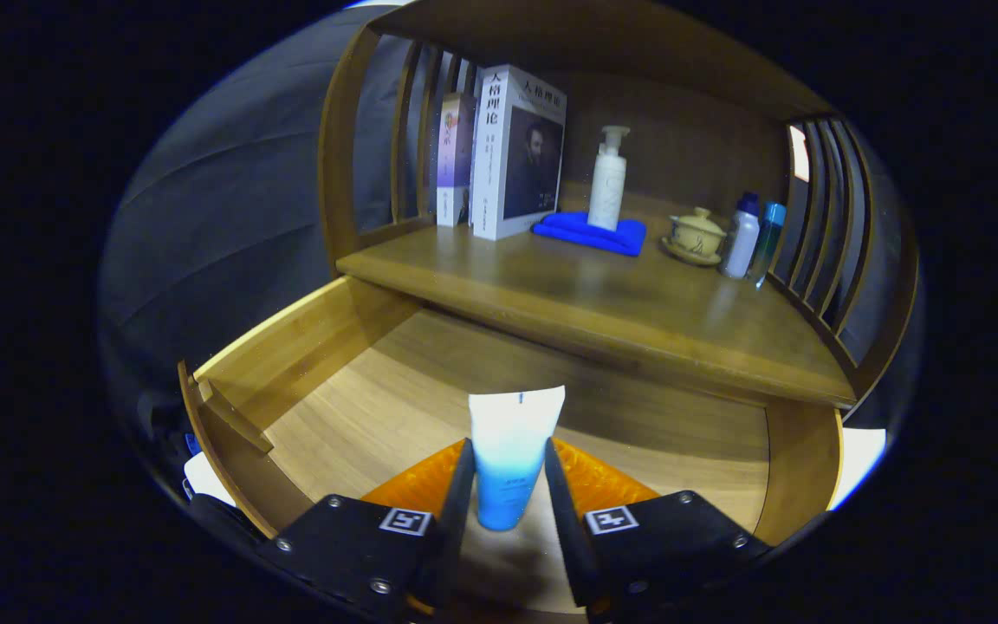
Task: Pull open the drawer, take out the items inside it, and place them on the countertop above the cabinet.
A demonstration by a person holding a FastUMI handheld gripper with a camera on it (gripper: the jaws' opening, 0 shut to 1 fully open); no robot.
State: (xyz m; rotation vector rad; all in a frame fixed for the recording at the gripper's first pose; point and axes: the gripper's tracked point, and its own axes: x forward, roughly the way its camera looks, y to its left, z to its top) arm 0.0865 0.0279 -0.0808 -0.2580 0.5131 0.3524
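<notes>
A white and blue squeeze tube (509, 455) stands upright between my fingers, its flat sealed end up and its blue cap end down. My gripper (506, 485) is shut on the tube, both fingers pressing its sides. The tube hangs above the floor of the open wooden drawer (395, 399), which is pulled out toward me. The wooden countertop (603, 303) runs just beyond and above the drawer.
On the countertop stand two books (508, 152), a white pump bottle (608, 182) on a blue cloth (590, 232), a lidded tea cup on a saucer (696, 234) and two small bottles (750, 236). Slatted wooden sides (819, 199) and a top board enclose the shelf.
</notes>
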